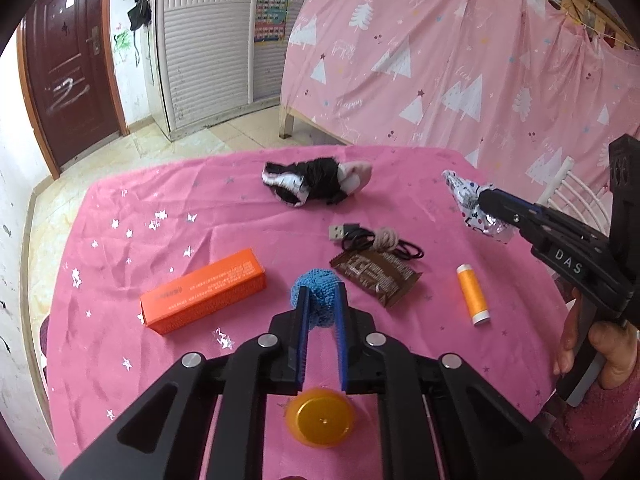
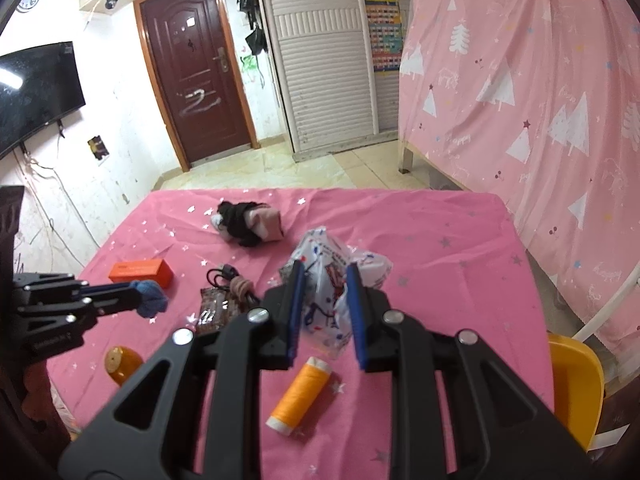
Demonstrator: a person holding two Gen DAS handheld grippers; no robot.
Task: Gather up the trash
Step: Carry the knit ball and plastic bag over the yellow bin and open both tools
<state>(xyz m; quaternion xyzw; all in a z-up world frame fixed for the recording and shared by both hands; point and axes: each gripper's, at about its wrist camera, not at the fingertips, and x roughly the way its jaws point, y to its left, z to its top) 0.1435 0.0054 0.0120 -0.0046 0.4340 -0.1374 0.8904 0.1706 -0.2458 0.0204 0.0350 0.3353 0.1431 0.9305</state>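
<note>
Pink tablecloth (image 1: pixel 120 216), door behind. Left gripper (image 1: pixel 322 296) clamped on blue ball (image 1: pixel 316 292), lifted off cloth. Right gripper (image 2: pixel 324 280) clamped on white wrapper (image 2: pixel 332 264), also lifted. Brown wrapper (image 1: pixel 376 276) on cloth just right of ball; orange box (image 1: pixel 204 290) left of ball; thread spool (image 1: pixel 473 294) further right.

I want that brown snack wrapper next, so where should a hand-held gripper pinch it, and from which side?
Probably pinch the brown wrapper at its crimped near-right end, coming from above on the orange thread spool's side. It lies flat, so only an edge offers something to pinch, and its far end sits against the coiled USB cable.
</note>
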